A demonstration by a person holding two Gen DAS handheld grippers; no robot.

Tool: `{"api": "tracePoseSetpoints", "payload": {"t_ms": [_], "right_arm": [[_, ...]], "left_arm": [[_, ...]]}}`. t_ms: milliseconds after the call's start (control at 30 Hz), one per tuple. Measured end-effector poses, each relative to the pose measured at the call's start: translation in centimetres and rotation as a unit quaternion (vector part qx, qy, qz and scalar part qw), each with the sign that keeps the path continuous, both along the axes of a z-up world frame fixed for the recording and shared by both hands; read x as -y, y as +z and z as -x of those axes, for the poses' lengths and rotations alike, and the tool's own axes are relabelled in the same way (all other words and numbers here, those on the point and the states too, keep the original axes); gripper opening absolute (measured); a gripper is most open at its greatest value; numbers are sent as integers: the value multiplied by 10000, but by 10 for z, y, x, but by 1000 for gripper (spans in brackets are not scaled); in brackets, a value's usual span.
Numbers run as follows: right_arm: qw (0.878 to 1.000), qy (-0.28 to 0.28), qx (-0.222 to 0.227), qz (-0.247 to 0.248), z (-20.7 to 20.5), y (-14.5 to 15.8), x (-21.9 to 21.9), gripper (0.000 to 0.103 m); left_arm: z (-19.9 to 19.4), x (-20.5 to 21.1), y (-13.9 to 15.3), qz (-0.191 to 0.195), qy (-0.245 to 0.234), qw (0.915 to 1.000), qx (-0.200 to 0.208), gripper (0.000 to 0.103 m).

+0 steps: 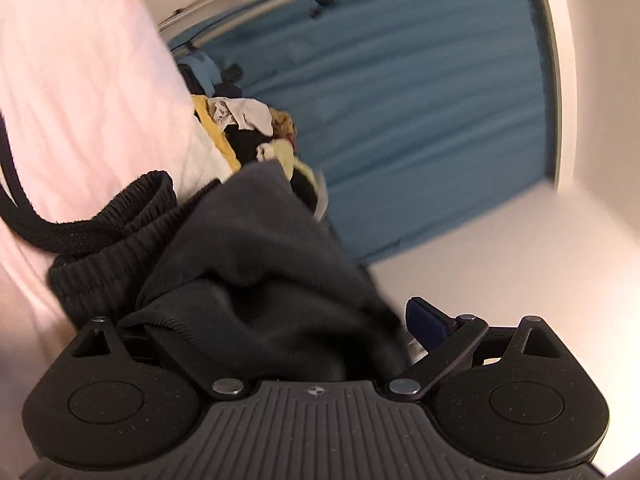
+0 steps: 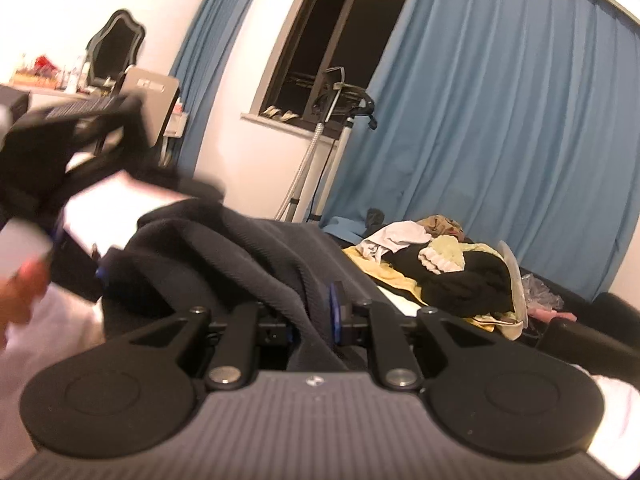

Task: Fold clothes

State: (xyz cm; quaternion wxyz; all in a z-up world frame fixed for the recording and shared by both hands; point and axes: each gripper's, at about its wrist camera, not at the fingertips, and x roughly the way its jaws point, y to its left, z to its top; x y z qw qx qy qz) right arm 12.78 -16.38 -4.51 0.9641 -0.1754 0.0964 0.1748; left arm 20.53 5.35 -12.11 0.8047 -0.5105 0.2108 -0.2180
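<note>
A dark grey garment (image 1: 256, 264) with a ribbed black waistband (image 1: 100, 240) lies bunched over my left gripper (image 1: 276, 314). That gripper's jaws stand wide open: the right blue pad (image 1: 424, 322) is bare, the left finger is hidden under the cloth. In the right wrist view the same garment (image 2: 240, 248) stretches away toward the blurred left gripper at upper left. My right gripper (image 2: 316, 312) is shut on a fold of it, the cloth pinched against the blue pad (image 2: 334, 308).
A pile of mixed clothes (image 2: 440, 264) (image 1: 248, 128), yellow, white and black, lies on the pale pink bed sheet (image 1: 80, 80). Blue curtains (image 2: 500, 120) hang behind, beside a dark window (image 2: 332, 40) and a steamer stand (image 2: 320, 152). A hand (image 2: 20, 292) shows at the left edge.
</note>
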Motion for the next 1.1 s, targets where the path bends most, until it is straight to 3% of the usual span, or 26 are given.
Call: {"api": "tracePoseSetpoints", "payload": {"t_ms": [33, 67, 100, 200, 333, 433, 533, 667, 733, 767, 800, 900, 1033, 1100], "right_arm": [[10000, 35, -45, 37, 0, -2, -1, 19], [9999, 87, -123, 66, 0, -5, -4, 19], [9996, 139, -200, 122, 0, -8, -8, 20], [9981, 277, -317, 444, 3, -19, -23, 26], [9941, 507, -362, 890, 8, -33, -41, 34], [9909, 618, -485, 1096, 6, -51, -50, 35], [9894, 665, -677, 1097, -2, -67, -55, 35], [9905, 649, -626, 1039, 1, -62, -53, 37], [9919, 659, -629, 890, 3, -57, -49, 46], [9924, 689, -605, 824, 6, -54, -49, 55], [9928, 720, -570, 771, 9, -52, -48, 63], [9918, 840, -282, 923, 20, -49, -54, 71], [9870, 985, -104, 1265, 24, -56, -63, 79], [9835, 1105, -113, 1425, 24, -63, -67, 90]], "left_arm": [[-4, -5, -1, -19, 134, 9999, -86, 89], [-7, -8, -2, -136, 289, 9993, -180, 67], [-10, -12, -6, -194, 368, 9988, -262, 53], [-12, -22, -9, -129, 480, 9986, -207, 37], [-13, -26, 3, -348, 544, 9974, -315, 33], [-20, -31, -8, -623, 517, 9945, -670, 30], [-24, -37, -15, -572, 430, 9949, -716, 29], [-18, -36, 0, -607, 288, 9953, -691, 38], [-6, -36, 9, -622, 213, 9956, -665, 58], [3, -36, 15, -665, 257, 9954, -633, 79], [17, -35, 20, -745, 381, 9948, -576, 91], [49, -36, 31, -847, 520, 9941, -427, 94], [54, -36, 26, -729, 411, 9936, -758, 95], [51, -37, 19, -695, 447, 9918, -972, 95]]}}
